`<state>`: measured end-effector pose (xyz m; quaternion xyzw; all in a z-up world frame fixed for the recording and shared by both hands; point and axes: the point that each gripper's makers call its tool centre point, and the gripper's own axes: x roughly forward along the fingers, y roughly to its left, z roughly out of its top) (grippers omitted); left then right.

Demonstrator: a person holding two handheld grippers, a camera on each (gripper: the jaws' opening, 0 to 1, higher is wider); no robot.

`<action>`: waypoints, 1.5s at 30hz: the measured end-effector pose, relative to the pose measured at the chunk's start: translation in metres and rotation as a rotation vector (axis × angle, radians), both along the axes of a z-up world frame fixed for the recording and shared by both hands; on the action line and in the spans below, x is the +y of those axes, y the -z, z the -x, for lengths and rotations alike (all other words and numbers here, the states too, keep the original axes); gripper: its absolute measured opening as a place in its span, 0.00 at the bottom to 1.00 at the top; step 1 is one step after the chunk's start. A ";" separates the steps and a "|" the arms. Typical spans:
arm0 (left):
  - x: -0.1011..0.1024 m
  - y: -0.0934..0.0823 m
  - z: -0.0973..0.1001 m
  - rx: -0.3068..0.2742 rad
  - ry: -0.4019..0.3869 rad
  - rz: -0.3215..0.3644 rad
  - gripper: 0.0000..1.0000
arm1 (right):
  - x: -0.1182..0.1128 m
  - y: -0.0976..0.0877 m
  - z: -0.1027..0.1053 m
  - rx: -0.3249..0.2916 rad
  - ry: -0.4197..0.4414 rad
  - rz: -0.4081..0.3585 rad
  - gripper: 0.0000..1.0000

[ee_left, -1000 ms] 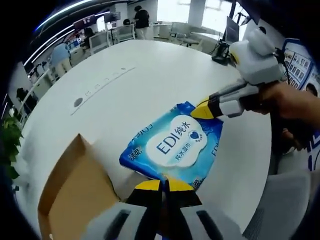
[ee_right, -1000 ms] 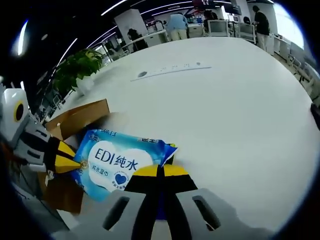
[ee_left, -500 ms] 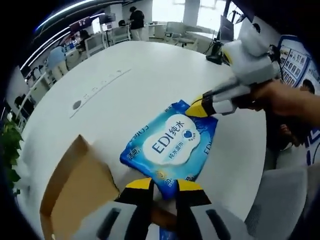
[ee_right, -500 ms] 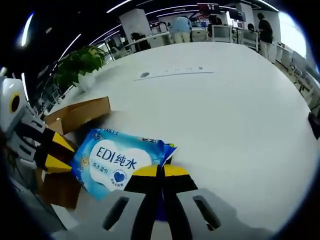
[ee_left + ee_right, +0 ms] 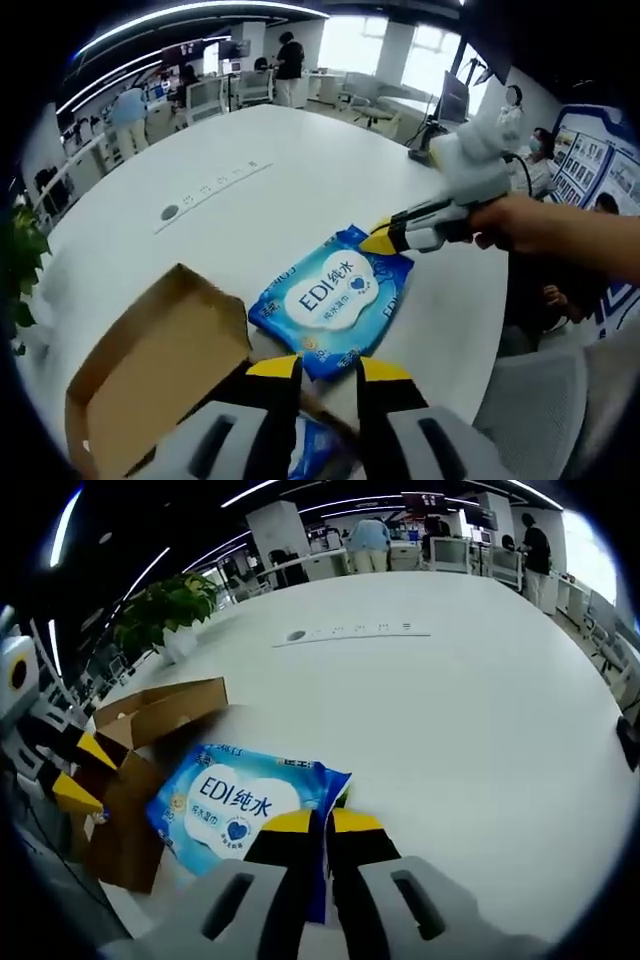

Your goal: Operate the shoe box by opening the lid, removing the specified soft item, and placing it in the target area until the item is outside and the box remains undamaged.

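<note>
The blue wipes pack [image 5: 332, 313] lies flat on the white table [image 5: 200, 230], outside the box [image 5: 150, 372]. The right tongs [image 5: 322, 820] pinch its far corner. The left tongs [image 5: 327, 368] are open, just off its near end.

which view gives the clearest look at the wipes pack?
Left gripper view: the wipes pack lies whole on the table, label readable. In the right gripper view the right claw, shut on its corner, covers part of the pack.

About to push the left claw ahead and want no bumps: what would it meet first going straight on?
Probably the blue wet-wipe pack flat on the white table, just beyond the open left claw; depth is uncertain. The right claw pinches the pack's far corner.
</note>
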<state>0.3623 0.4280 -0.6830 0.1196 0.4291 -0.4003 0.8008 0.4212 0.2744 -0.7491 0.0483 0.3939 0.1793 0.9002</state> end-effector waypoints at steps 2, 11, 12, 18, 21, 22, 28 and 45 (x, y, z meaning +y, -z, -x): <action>0.007 -0.001 0.001 -0.003 -0.014 0.005 0.24 | -0.001 -0.001 0.000 -0.005 -0.009 0.006 0.08; 0.037 -0.006 0.004 -0.026 -0.070 0.020 0.28 | -0.002 -0.017 0.004 -0.030 -0.024 0.013 0.14; 0.040 -0.007 0.005 -0.029 -0.077 0.021 0.28 | -0.002 -0.019 0.004 -0.033 -0.029 0.013 0.14; 0.058 -0.006 0.008 -0.026 -0.111 0.030 0.29 | 0.003 -0.032 0.008 -0.057 -0.068 0.026 0.17; 0.067 -0.004 0.010 -0.026 -0.124 0.026 0.30 | 0.008 -0.038 0.011 -0.058 -0.091 0.029 0.19; 0.070 -0.004 0.011 -0.024 -0.128 0.025 0.30 | 0.009 -0.040 0.012 -0.063 -0.098 0.032 0.19; 0.084 -0.002 0.016 -0.018 -0.127 0.017 0.30 | 0.021 -0.054 0.017 -0.081 -0.155 0.041 0.20; 0.097 0.014 0.034 -0.021 0.096 -0.017 0.32 | 0.079 -0.088 0.035 -0.118 -0.375 0.026 0.23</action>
